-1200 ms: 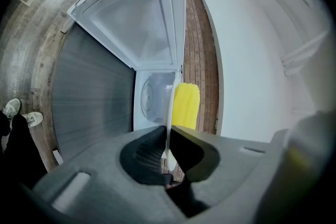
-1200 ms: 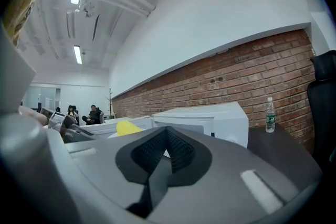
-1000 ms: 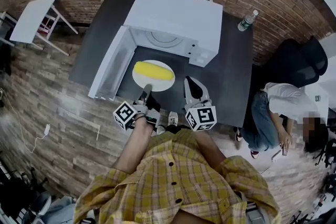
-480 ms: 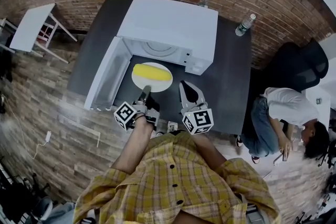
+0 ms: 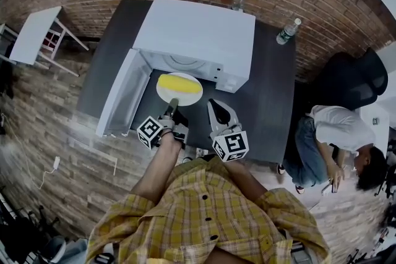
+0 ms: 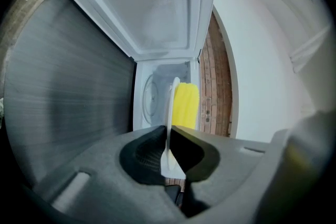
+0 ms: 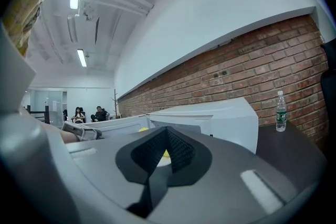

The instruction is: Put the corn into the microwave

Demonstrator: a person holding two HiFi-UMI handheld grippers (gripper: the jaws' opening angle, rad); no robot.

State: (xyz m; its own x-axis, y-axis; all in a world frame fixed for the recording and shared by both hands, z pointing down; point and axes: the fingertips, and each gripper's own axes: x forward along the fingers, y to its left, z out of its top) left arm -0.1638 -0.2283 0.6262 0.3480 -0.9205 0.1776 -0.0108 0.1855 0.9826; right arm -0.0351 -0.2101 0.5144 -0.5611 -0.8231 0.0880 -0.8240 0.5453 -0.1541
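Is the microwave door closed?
No, the door stands swung wide open, showing the inside of the microwave.

We wear a yellow-and-grey plaid shirt [image 5: 210, 213], dark buttons [image 5: 205, 197] down its front, loose sleeves [image 5: 117, 222] stopping short of our forearms, left gripper [image 5: 172, 103] and right gripper [image 5: 216, 107] grey-bodied, black ribbed pads [image 7: 181, 152], a black-and-white marker cube [image 5: 230, 145] on each.

Yellow corn [image 5: 180, 83] lies on a plate [image 5: 179, 99] before the open microwave [image 5: 195, 34].
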